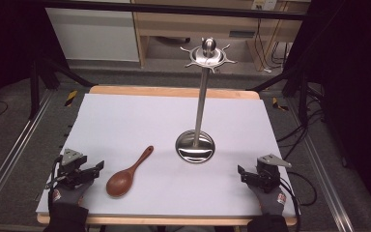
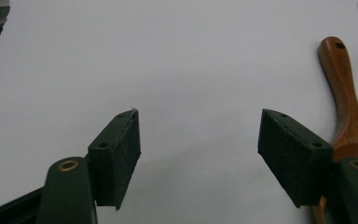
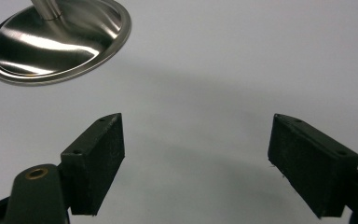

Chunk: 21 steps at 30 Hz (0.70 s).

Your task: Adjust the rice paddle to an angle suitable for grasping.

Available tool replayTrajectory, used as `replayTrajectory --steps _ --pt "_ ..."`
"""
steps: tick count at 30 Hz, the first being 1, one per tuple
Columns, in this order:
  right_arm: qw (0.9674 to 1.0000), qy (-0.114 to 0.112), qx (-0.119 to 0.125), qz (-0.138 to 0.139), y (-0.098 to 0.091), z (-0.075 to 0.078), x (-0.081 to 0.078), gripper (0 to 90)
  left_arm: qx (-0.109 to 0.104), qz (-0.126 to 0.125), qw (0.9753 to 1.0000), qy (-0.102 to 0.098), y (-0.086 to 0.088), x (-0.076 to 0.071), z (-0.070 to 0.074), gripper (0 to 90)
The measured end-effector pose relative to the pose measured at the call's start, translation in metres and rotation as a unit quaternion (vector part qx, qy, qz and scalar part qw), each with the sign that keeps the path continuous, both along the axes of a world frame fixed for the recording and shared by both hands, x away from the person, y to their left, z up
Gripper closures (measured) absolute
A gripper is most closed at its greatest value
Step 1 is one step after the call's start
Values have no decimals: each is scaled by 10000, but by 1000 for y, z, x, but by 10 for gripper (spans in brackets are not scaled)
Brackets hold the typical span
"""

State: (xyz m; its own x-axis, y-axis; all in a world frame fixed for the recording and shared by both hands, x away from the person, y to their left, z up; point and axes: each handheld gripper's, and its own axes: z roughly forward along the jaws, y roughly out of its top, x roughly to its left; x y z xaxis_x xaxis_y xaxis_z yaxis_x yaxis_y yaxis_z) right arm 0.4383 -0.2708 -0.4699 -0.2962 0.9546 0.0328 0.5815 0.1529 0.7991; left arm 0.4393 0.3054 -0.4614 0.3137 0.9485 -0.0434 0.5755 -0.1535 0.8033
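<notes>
White sheet (image 1: 140, 116) covers the wooden table (image 1: 174, 91). Left gripper (image 1: 98, 167) and right gripper (image 1: 241, 170) both gape wide, empty, wooden spoon (image 1: 125, 175) just right of the left one.

A reddish-brown wooden spoon (image 1: 126, 175) lay flat on the white desk (image 1: 125, 121), bowl at the near end, handle slanting far and right. A small hole pierced the handle tip. It lay near the desk's near-left part.

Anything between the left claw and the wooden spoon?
Nothing: bare white tabletop separates the open left claw from the wooden spoon, per the high view.
</notes>
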Motion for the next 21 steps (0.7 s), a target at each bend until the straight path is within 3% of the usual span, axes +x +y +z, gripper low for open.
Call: replayTrajectory --steps 4,11,21 --pt "9999 2 -129 7 3 -1 0 175 33 -35 10000 -62 -2 -2 6 285" --pt "9999 27 -130 14 3 0 -1 162 9 -86 9999 -147 -7 -6 16 266" --pt "9998 -4 -215 -1 5 0 -1 156 50 -362 9992 -161 -20 -9 26 254"
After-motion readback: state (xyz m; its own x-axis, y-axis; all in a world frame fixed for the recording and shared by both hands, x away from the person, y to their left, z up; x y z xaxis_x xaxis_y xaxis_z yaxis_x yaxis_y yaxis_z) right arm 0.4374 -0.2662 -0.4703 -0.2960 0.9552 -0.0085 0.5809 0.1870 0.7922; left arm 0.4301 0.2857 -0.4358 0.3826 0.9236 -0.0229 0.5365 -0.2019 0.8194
